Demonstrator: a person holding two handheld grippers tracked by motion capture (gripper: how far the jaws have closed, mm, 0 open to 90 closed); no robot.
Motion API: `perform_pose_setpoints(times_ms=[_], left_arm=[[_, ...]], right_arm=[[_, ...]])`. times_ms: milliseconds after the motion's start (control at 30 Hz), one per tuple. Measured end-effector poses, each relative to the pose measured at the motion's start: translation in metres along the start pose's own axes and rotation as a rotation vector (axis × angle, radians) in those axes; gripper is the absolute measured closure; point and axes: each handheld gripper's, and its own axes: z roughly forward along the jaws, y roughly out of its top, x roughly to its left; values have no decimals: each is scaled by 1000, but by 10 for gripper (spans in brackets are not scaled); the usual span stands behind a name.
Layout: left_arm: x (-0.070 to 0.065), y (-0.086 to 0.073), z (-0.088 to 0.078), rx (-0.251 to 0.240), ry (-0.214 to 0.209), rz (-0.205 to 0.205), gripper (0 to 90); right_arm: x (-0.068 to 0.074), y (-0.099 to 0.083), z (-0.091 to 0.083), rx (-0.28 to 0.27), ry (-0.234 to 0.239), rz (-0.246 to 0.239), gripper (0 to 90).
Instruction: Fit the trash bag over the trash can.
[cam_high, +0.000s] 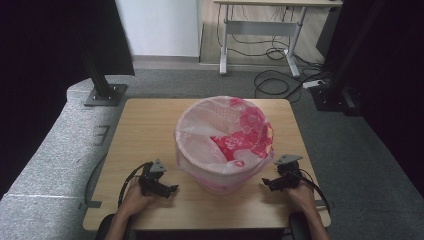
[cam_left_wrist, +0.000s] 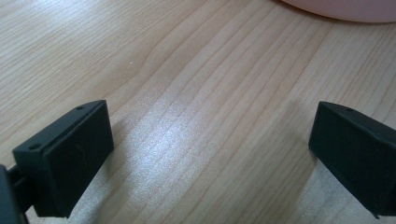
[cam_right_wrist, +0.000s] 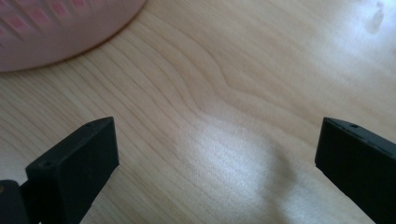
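Observation:
A pink bin (cam_high: 224, 142) lined with a pink flowered plastic bag stands in the middle of the wooden table (cam_high: 145, 130). My left gripper (cam_high: 170, 189) rests low over the table at the bin's lower left, open, with bare wood between its jaws. My right gripper (cam_high: 266, 184) sits at the bin's lower right, also open over bare wood. The bin's pink base (cam_left_wrist: 345, 9) edges the top of the left gripper view, and the same base (cam_right_wrist: 60, 32) fills the top-left corner of the right gripper view.
The table's front edge (cam_high: 210, 226) lies just behind both hands. Black stands (cam_high: 102, 87) flank the table on grey floor. A white desk frame (cam_high: 260, 35) and loose cables (cam_high: 280, 80) lie beyond the far edge.

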Motion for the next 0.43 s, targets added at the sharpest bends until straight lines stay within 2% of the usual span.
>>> perform_pose_setpoints(times_ms=[133, 200, 433], left_arm=[[0, 0, 0, -2, 0, -2, 0], [0, 0, 0, -2, 0, -2, 0], [0, 0, 0, -1, 1, -2, 0]], right_arm=[[1, -10, 5, -22, 7, 18, 0], [1, -13, 7, -48, 25, 51, 0], [1, -14, 7, -47, 27, 50, 0]])
